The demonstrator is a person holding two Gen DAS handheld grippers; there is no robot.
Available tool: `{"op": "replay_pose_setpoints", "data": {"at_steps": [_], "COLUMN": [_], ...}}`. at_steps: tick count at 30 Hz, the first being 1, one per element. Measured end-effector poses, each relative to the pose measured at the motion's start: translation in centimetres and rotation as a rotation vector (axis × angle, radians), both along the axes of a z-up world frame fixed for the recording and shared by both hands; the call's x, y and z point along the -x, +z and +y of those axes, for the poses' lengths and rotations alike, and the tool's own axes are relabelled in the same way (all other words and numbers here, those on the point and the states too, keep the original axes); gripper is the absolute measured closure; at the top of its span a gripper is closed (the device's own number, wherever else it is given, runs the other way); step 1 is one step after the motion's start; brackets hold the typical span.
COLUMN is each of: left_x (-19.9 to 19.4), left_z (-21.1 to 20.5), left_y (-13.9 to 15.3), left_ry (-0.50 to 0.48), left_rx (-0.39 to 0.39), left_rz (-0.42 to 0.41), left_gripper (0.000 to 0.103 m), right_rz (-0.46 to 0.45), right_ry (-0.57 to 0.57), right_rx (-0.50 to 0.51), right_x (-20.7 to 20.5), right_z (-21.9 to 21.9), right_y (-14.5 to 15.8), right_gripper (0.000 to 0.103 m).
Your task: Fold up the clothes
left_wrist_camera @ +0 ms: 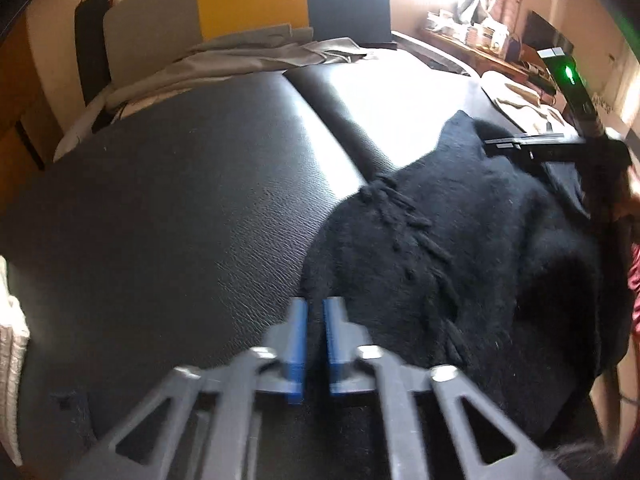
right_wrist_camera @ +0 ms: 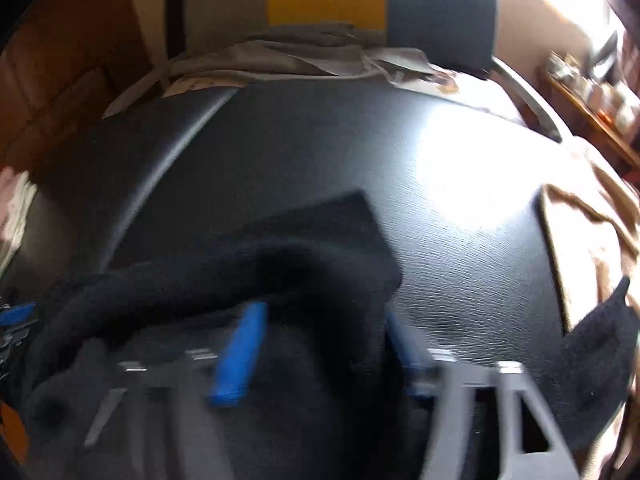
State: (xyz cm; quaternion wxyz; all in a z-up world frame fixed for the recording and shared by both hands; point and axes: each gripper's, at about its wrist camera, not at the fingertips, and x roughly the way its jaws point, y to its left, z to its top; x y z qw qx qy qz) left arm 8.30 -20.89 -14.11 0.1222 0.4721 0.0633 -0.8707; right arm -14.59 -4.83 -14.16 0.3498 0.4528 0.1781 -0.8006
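Note:
A black fuzzy knit garment (left_wrist_camera: pixel 460 248) lies bunched on the right part of a black leather surface (left_wrist_camera: pixel 168 208). My left gripper (left_wrist_camera: pixel 315 308) has blue pads nearly together with a narrow gap, empty, its tips at the garment's left edge. In the right wrist view, the same black garment (right_wrist_camera: pixel 280 272) bulges up between the blue pads of my right gripper (right_wrist_camera: pixel 324 320), whose jaws stand wide apart with cloth between them; the view is blurred. The right gripper's dark body (left_wrist_camera: pixel 552 148) also shows in the left wrist view, over the garment's far right.
Grey clothes (left_wrist_camera: pixel 224 60) lie piled at the far edge of the surface, against grey, yellow and dark panels. A beige garment (right_wrist_camera: pixel 592 232) lies at the right. A white cloth (left_wrist_camera: pixel 12 320) hangs at the left edge. A cluttered wooden shelf (left_wrist_camera: pixel 480 40) stands at the back right.

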Motion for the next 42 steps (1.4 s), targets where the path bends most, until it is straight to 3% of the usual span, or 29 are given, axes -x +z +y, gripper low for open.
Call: {"op": "replay_pose_setpoints", "data": {"at_steps": [1,4,10,13,17,22,23,24,26,27,29,31,35,37,42], "left_x": [-0.8,-3.7,-7.3,-5.1,-2.1,4.5,6.0,7.4,8.9,8.8,7.6,5.6,-0.6,-3.8,-10.9], "left_z": [-0.1,-1.2,-7.2,-9.9,-14.2,-21.8,-23.0,-24.2,-26.0,-26.7,-27.4,-27.9,-26.6,-24.6,-18.0], "left_y": [0.1,1.4,6.2,8.8,11.6,11.7,11.3,10.4,8.5,7.8,7.0,6.6,6.6,6.2,4.0], "left_ry": [0.018,0.121,0.285,0.287,0.292,0.345,0.342,0.349,0.354,0.359,0.400,0.439,0.488,0.467,0.427], "left_rx": [-0.006,-0.078,-0.058,0.029,0.169,0.197,0.199,0.208,0.169,0.145,0.146,0.117,0.043,-0.002,-0.077], "left_rz": [0.016,0.101,0.291,0.338,0.352,0.300,0.259,0.210,0.140,0.116,0.099,0.106,0.146,0.154,0.148], "left_gripper": [0.099,0.099,0.099,0.099,0.099,0.099,0.099,0.098,0.094,0.094,0.090,0.089,0.086,0.085,0.083], "right_rz": [0.001,0.032,0.213,0.303,0.399,0.479,0.497,0.506,0.510,0.507,0.467,0.446,0.312,0.246,0.165], "right_ry": [0.016,0.022,0.060,0.078,0.094,0.085,0.078,0.073,0.059,0.053,0.082,0.115,0.155,0.135,-0.034], "right_rx": [-0.002,-0.013,0.109,0.169,0.185,0.112,0.087,0.062,-0.009,-0.029,-0.008,0.000,-0.009,-0.006,-0.015], "right_x": [-0.5,-1.9,-3.9,-4.8,-2.3,3.1,4.1,5.1,6.7,7.2,6.7,5.7,2.2,0.4,-1.7], "right_z": [-0.4,-1.6,-5.3,-7.2,-12.7,-21.5,-23.1,-24.4,-26.5,-26.9,-25.8,-24.1,-18.2,-13.8,-3.0], "right_y": [0.2,1.4,8.8,12.5,15.8,16.7,16.6,16.1,14.8,14.3,13.4,12.4,9.1,7.3,4.6], "right_gripper": [0.083,0.093,0.094,0.094,0.093,0.093,0.092,0.083,0.053,0.047,0.036,0.030,0.030,0.030,0.030]}}
